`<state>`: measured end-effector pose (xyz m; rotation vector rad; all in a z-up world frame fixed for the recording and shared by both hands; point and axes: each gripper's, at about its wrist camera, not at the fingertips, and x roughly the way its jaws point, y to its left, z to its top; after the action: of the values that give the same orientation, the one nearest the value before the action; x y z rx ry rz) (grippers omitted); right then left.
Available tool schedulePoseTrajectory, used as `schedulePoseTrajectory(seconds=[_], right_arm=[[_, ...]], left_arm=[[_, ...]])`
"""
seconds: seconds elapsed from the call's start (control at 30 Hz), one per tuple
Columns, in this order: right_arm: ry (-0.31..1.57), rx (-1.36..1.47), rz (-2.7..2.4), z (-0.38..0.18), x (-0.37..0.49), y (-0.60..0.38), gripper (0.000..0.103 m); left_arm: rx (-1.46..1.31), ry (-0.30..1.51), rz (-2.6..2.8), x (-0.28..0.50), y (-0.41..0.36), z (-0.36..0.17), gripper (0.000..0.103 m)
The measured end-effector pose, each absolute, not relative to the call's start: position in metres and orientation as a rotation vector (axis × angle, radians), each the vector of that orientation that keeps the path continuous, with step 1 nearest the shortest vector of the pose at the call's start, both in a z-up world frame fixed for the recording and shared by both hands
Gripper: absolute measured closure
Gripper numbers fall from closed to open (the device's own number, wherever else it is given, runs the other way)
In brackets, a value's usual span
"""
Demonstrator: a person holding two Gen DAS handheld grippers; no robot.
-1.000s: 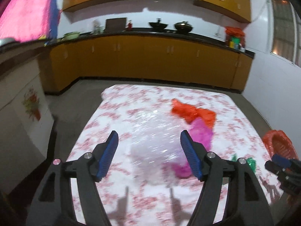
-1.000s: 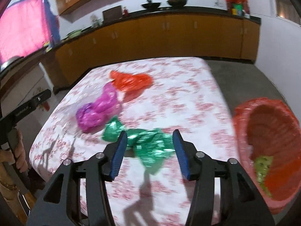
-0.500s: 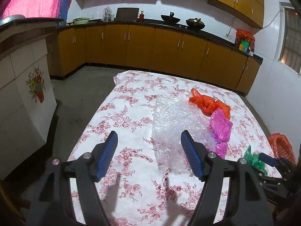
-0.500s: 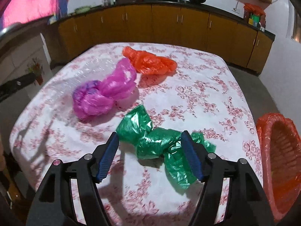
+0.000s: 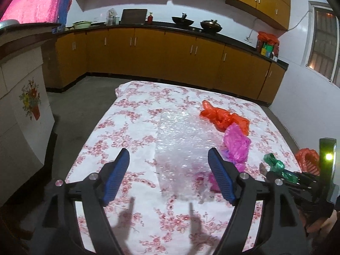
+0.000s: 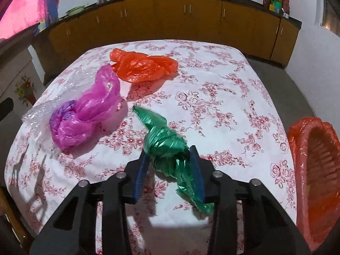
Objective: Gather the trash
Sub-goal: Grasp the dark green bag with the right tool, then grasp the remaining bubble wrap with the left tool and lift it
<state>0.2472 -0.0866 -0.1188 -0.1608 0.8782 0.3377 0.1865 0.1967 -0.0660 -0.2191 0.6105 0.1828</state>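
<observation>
My right gripper (image 6: 170,163) is shut on a crumpled green plastic bag (image 6: 163,138) and holds it just above the floral tablecloth (image 6: 223,85). The green bag also shows in the left wrist view (image 5: 274,163). A pink bag (image 6: 85,112) and an orange bag (image 6: 144,65) lie further left and back on the table. A sheet of clear bubble wrap (image 5: 180,144) lies in front of my left gripper (image 5: 169,167), which is open and empty above the table's near edge. The pink bag (image 5: 235,144) and orange bag (image 5: 223,116) lie right of the wrap.
An orange-lined trash basket (image 6: 316,170) stands beside the table's right edge, also in the left wrist view (image 5: 308,159). Yellow kitchen cabinets (image 5: 170,59) run along the far wall. A white counter (image 5: 21,106) stands to the left across a grey floor.
My right gripper has closed on the green bag and lifted it. My left gripper has drawn back slightly and stays open over the bubble wrap.
</observation>
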Motion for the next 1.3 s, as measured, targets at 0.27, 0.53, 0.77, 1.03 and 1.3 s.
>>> schedulePoseTrajectory(seconds=[0.27,0.53,0.77,1.03,1.3], right_arm=[[0.886,-0.137,0.338,-0.115,0.24,-0.095,0.069],[0.886,-0.118,0.335,-0.109,0.233,-0.105,0.069],[0.877,-0.109,0.338,-0.105,0.231,-0.109,0.069],[0.872,-0.102,0.344,-0.103,0.229,-0.112,0.069],[0.848,-0.087,0.345,-0.095,0.226,-0.117,0.069]], left_arm=[[-0.157,0.633,0.133,0.195,0.167,-0.07,0.025],[-0.089,0.707,0.146,0.218,0.148,-0.087,0.042],[-0.101,0.748,0.132,0.228,0.15,-0.094,0.078],[-0.127,0.75,0.112,0.226,0.16,-0.095,0.098],[-0.164,0.689,0.111,0.217,0.175,-0.07,0.099]])
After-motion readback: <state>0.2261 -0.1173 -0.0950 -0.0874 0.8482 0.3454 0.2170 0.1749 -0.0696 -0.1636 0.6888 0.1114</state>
